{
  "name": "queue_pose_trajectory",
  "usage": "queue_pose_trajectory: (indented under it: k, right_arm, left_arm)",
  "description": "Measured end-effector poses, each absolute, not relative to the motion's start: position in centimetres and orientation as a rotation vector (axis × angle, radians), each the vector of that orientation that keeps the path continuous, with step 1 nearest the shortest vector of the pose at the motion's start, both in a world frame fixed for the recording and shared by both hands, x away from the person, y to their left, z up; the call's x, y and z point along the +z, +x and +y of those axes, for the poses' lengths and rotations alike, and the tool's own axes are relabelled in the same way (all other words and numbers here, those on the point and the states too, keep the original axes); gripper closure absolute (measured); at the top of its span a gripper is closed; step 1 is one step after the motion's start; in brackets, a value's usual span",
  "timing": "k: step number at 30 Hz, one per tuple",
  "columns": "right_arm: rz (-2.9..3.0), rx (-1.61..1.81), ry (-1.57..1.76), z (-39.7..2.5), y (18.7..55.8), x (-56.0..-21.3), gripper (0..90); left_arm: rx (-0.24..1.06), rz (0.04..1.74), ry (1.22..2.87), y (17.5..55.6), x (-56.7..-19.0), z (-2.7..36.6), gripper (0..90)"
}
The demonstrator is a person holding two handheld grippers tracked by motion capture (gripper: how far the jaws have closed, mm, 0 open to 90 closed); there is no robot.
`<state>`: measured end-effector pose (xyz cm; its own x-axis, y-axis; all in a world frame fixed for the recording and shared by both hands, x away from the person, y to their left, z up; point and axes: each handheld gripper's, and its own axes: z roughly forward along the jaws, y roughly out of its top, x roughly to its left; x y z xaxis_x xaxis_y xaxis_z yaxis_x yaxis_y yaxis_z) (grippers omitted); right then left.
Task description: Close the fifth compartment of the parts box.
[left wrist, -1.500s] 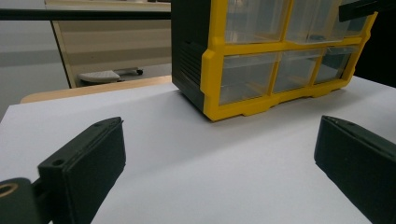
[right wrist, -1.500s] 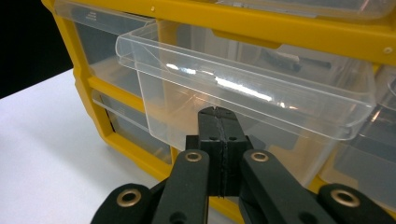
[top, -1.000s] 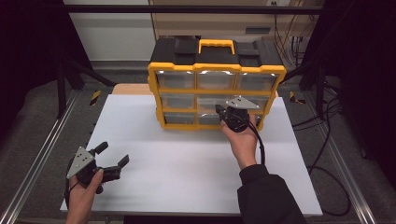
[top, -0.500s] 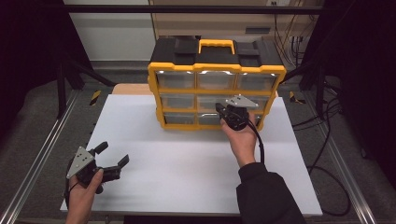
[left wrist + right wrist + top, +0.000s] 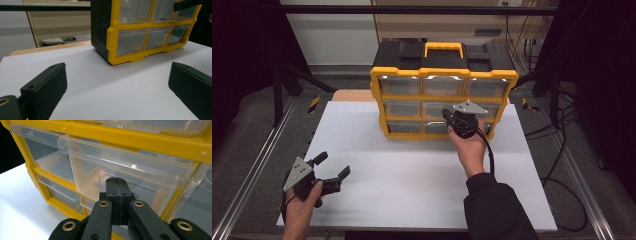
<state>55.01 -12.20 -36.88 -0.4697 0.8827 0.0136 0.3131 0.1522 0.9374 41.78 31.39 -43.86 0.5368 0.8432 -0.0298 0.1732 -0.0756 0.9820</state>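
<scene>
A yellow and black drawer organizer (image 5: 444, 75) with clear drawers stands at the back of the white tabletop (image 5: 412, 165). My right gripper (image 5: 448, 117) is shut, jaws pressed together with nothing seen between them. Its tips are right at the front of the middle row's centre drawer (image 5: 439, 108). In the right gripper view the gripper's closed tips (image 5: 116, 181) sit just under that drawer's (image 5: 120, 162) top lip, and the drawer stands out slightly past its left neighbour. My left gripper (image 5: 333, 165) is open low over the table's front left corner, facing the organizer (image 5: 130, 53) from afar.
Metal rails (image 5: 257, 165) run along both sides of the table. Black cables (image 5: 557, 165) lie on the floor at the right. A wooden board edge (image 5: 352, 95) shows behind the table's back left. Dark stand legs (image 5: 282, 75) rise at the left.
</scene>
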Motion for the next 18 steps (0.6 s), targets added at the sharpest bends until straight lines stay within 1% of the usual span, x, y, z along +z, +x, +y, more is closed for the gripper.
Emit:
queue_pose_trajectory:
  k: [18]
  right_arm:
    - [1.871,1.307,1.142,-12.17,55.32,-36.77,90.0]
  left_arm:
    - [0.693,0.892,1.575,41.80,-43.87,31.40,1.7]
